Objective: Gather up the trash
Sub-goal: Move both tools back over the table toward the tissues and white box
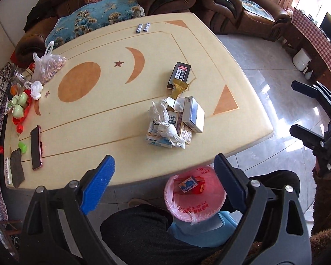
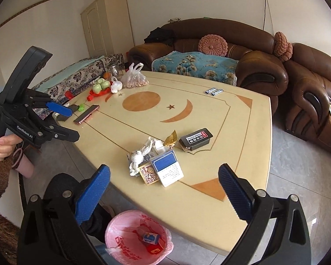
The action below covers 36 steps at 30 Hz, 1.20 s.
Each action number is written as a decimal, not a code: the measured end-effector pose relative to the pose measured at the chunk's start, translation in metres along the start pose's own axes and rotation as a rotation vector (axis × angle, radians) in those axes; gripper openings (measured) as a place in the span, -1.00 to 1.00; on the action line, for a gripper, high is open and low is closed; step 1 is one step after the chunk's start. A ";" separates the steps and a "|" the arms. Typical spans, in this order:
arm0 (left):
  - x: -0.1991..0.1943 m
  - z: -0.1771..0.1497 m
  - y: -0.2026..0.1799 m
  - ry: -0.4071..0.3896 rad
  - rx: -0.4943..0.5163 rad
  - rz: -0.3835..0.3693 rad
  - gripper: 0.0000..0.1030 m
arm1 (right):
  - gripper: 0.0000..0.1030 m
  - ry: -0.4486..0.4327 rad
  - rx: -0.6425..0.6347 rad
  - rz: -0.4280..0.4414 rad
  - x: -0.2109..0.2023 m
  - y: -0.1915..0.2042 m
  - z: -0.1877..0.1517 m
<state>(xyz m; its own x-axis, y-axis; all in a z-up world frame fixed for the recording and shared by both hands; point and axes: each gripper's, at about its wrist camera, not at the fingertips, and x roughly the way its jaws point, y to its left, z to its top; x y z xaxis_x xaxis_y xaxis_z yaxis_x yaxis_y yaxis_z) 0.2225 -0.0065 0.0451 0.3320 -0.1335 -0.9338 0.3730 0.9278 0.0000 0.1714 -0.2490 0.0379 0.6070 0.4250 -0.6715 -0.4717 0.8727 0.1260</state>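
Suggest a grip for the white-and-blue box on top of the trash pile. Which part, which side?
Pinch the white-and-blue box across its two long narrow sides, coming down from above. It lies flat on top of the pile, tilted, with both edges exposed. The right gripper is open and nearest, so probably use it.

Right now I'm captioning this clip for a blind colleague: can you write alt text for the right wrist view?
The open right gripper hovers over a cream table with a small pile of boxes and crumpled tissue. Below the table's near edge a pink-lined bin holds small boxes. The open left gripper is at left; brown sofas stand behind.
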 end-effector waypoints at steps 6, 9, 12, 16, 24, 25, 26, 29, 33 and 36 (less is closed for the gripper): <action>0.041 0.019 0.004 0.072 -0.021 -0.001 0.73 | 0.86 0.053 0.020 0.049 0.037 -0.020 -0.007; 0.055 0.027 0.004 0.090 -0.025 -0.003 0.73 | 0.86 0.074 0.025 0.065 0.052 -0.027 -0.011; 0.067 0.031 0.003 0.108 -0.024 -0.004 0.73 | 0.86 0.099 0.021 0.075 0.066 -0.030 -0.014; 0.087 0.036 0.003 0.128 -0.026 0.022 0.73 | 0.86 0.141 0.004 0.104 0.088 -0.031 -0.018; 0.133 0.049 0.004 0.199 -0.037 0.029 0.73 | 0.86 0.222 -0.039 0.177 0.141 -0.031 -0.026; 0.138 0.050 0.005 0.206 -0.048 0.020 0.73 | 0.86 0.228 -0.044 0.181 0.147 -0.031 -0.027; 0.142 0.050 0.006 0.212 -0.057 0.011 0.73 | 0.86 0.235 -0.048 0.183 0.153 -0.031 -0.028; 0.153 0.053 0.011 0.222 -0.090 -0.003 0.73 | 0.86 0.253 -0.050 0.204 0.170 -0.033 -0.031; 0.163 0.055 0.016 0.232 -0.129 -0.038 0.73 | 0.86 0.277 -0.063 0.230 0.190 -0.033 -0.035; 0.165 0.058 0.018 0.229 -0.148 -0.072 0.73 | 0.86 0.289 -0.086 0.231 0.200 -0.031 -0.037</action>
<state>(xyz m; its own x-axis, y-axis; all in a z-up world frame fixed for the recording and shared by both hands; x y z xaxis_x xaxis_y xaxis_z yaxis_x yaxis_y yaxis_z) 0.3342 -0.0321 -0.0877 0.0990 -0.1343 -0.9860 0.2521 0.9619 -0.1057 0.2841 -0.1996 -0.1273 0.2786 0.5120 -0.8125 -0.6341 0.7335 0.2448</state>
